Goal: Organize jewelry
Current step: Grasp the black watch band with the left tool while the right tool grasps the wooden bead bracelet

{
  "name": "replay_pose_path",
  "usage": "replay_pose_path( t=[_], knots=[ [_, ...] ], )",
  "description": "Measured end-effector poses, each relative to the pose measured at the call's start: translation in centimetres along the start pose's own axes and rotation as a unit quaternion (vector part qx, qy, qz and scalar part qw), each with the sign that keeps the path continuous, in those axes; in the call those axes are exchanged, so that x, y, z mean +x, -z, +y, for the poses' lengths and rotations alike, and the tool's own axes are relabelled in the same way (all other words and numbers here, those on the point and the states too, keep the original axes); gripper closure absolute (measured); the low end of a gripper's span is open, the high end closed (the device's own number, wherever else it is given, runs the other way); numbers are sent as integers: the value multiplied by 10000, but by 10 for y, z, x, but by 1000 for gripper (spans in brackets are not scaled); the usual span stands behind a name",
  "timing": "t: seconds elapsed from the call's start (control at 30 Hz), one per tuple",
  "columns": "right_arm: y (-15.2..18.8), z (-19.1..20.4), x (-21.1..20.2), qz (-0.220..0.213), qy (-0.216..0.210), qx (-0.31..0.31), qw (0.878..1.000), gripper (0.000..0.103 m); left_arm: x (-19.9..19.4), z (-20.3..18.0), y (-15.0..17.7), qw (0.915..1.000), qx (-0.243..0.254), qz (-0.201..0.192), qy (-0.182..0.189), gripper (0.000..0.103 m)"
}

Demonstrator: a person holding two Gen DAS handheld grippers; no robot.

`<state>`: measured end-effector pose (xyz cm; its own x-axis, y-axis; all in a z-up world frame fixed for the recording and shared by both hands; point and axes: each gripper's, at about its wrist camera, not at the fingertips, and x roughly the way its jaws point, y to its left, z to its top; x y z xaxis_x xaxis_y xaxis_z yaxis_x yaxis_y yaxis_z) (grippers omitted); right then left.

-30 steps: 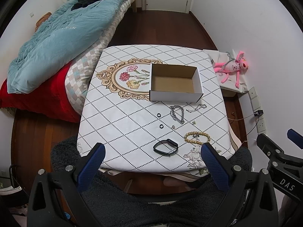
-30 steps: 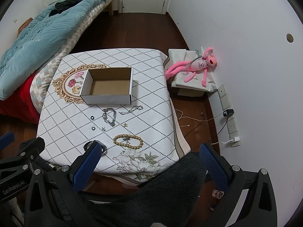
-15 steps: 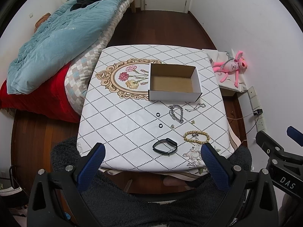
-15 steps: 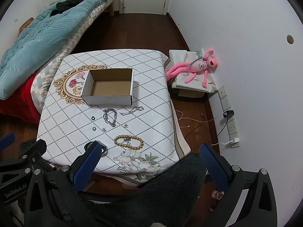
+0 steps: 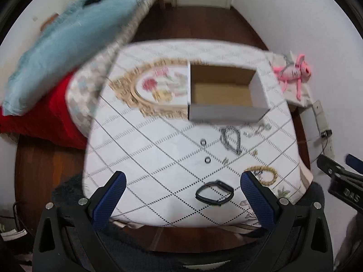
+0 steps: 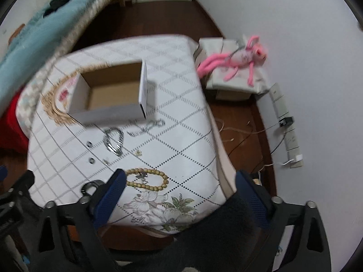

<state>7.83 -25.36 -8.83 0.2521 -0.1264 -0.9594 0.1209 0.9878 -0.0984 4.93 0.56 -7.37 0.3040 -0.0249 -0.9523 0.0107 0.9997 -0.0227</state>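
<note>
An open white cardboard box (image 5: 226,95) (image 6: 113,97) stands on the patterned table (image 5: 147,158). In front of it lie a silver chain (image 5: 231,138) (image 6: 114,139), a thin silver bracelet (image 5: 257,131) (image 6: 147,128), two small dark rings (image 5: 203,142) (image 5: 207,159), small earrings (image 5: 225,160), a wooden bead bracelet (image 5: 264,175) (image 6: 147,180) and a black band (image 5: 214,192) (image 6: 90,187). My left gripper (image 5: 181,192) is open and empty above the table's near edge, the black band between its fingers. My right gripper (image 6: 179,192) is open and empty, its left finger over the bead bracelet's end.
A bed with a blue quilt (image 5: 68,34) and red blanket (image 5: 45,117) lies left of the table. A pink plush toy (image 6: 236,56) rests on a low box at the right wall, with wall sockets and cables (image 6: 288,136) nearby. Dark wood floor surrounds the table.
Both grippers have moved forward and down towards the table; the jewelry and box look larger and the frames are motion-blurred. Nothing has been picked up.
</note>
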Motion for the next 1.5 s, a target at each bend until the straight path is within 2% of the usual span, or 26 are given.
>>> replay_pose_path(
  t=[0.03,0.07,0.13,0.27,0.5,0.6,0.63,0.7,0.8,0.83,0.87,0.9,0.97,1.0,1.03,1.07,1.13,1.33,1.5],
  knots=[
    [2,1,14,113,54,-26,9999,21,10,2,1,9999,-35,114,107,8],
    [4,2,30,216,52,-53,9997,24,20,5,4,9996,-65,193,188,20],
    [7,1,56,405,43,-14,9992,27,43,8,10,9984,-90,454,311,30],
    [19,1,100,731,-92,98,9972,30,73,7,23,9973,-47,673,303,30],
    [34,3,142,995,-162,159,9948,30,119,5,37,9948,73,992,223,31],
    [37,7,150,1019,-175,131,9946,30,129,6,41,9936,33,1094,263,47],
    [39,8,152,1031,-196,123,9944,32,131,5,42,9935,32,1110,268,55],
    [39,8,155,1002,-259,146,9945,34,135,4,43,9931,67,1133,283,59],
    [38,8,153,950,-377,160,9946,43,135,1,45,9942,150,1042,242,72],
    [38,10,152,916,-381,133,9950,47,135,0,46,9945,198,998,232,79],
    [39,12,151,881,-389,105,9953,48,136,-2,46,9948,211,963,272,90],
    [39,14,150,853,-396,84,9955,52,135,-4,45,9946,211,971,315,95],
    [39,17,147,783,-400,68,9961,62,134,-3,45,9948,192,940,335,95],
    [40,19,146,741,-398,52,9964,74,135,-4,43,9949,204,928,328,95],
    [41,21,144,719,-415,34,9965,91,134,-3,43,9951,198,912,318,95],
    [41,23,143,732,-430,31,9964,94,134,-3,43,9953,194,892,314,95],
    [42,22,142,751,-559,129,9955,94,133,-2,42,9955,182,875,309,95],
    [41,9,130,800,-1403,683,9845,94,114,9,24,9967,66,715,368,96],
    [31,18,103,596,-1810,674,9794,94,97,12,3,9978,-10,508,429,96]
  ],
)
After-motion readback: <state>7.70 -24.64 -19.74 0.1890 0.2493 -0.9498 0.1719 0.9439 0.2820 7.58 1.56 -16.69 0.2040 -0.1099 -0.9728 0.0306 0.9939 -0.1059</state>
